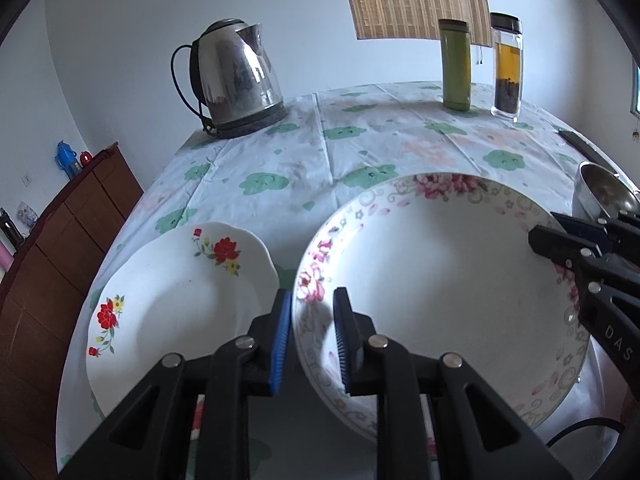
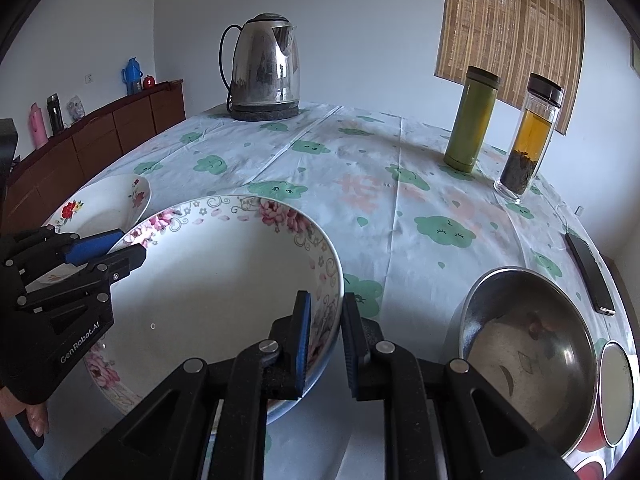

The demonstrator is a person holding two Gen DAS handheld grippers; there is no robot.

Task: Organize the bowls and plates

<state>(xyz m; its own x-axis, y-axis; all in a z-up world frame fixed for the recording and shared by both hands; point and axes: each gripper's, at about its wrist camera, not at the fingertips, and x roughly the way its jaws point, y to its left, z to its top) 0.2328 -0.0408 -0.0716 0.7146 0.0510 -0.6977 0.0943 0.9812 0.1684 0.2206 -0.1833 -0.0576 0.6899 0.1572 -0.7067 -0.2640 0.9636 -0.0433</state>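
A large bowl with pink flowers (image 1: 440,264) sits at the table's near edge; it also shows in the right wrist view (image 2: 224,280). My left gripper (image 1: 312,336) straddles its left rim, jaws slightly apart, one finger inside and one outside. My right gripper (image 2: 326,340) straddles its right rim the same way. A white plate with red flowers (image 1: 176,296) lies left of the bowl, also in the right wrist view (image 2: 104,204). A steel bowl (image 2: 524,344) sits right of the large bowl.
A steel kettle (image 1: 236,80) stands at the far left of the table. A green flask (image 1: 456,64) and a glass tea bottle (image 1: 507,64) stand at the far right. A dark phone (image 2: 590,276) lies near the right edge. A wooden cabinet (image 1: 60,248) stands left.
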